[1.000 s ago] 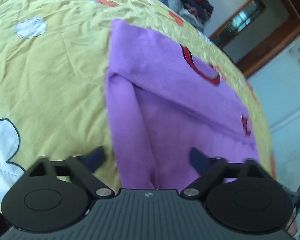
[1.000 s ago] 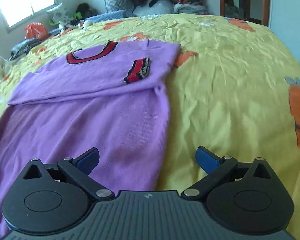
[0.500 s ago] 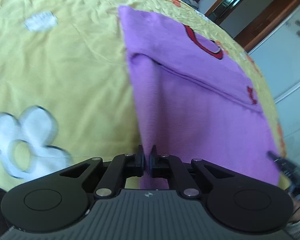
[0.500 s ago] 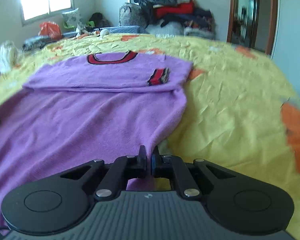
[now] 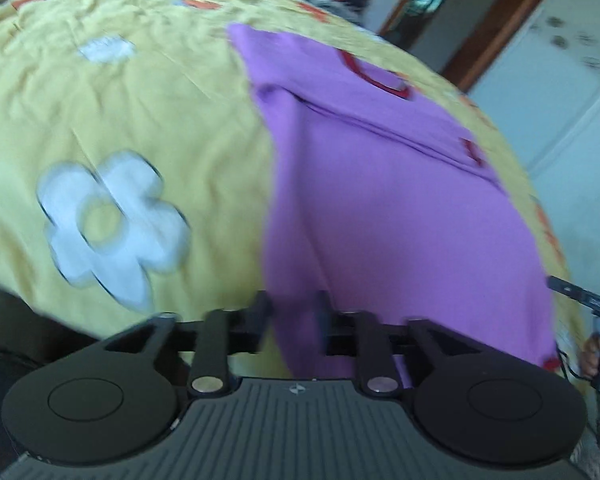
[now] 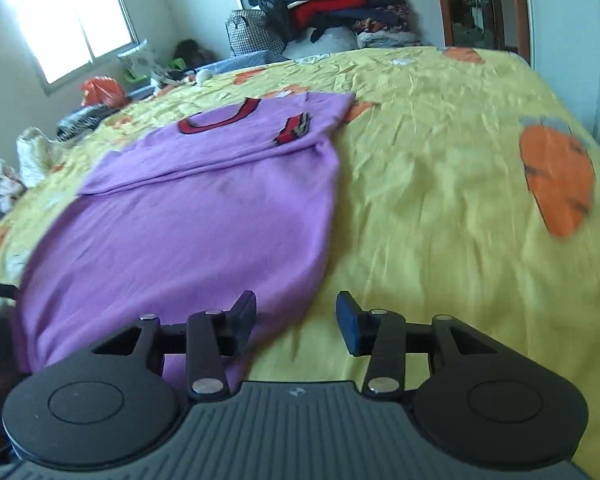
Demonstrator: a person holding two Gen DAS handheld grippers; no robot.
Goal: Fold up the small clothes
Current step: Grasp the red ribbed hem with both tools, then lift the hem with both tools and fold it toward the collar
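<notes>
Hovering over the near hem of the purple shirt, the right gripper has just been opening its jaws; they stand parted with nothing pressed between them, the shirt's near right corner just left of the gap. The left gripper has likewise just been opening, its jaws apart, with the shirt's near left edge lying loose between them, unpinched. Beyond both, the shirt lies flat on the yellow bedspread, its far part folded over, red collar farthest away. A clothes pile sits past the shirt.
</notes>
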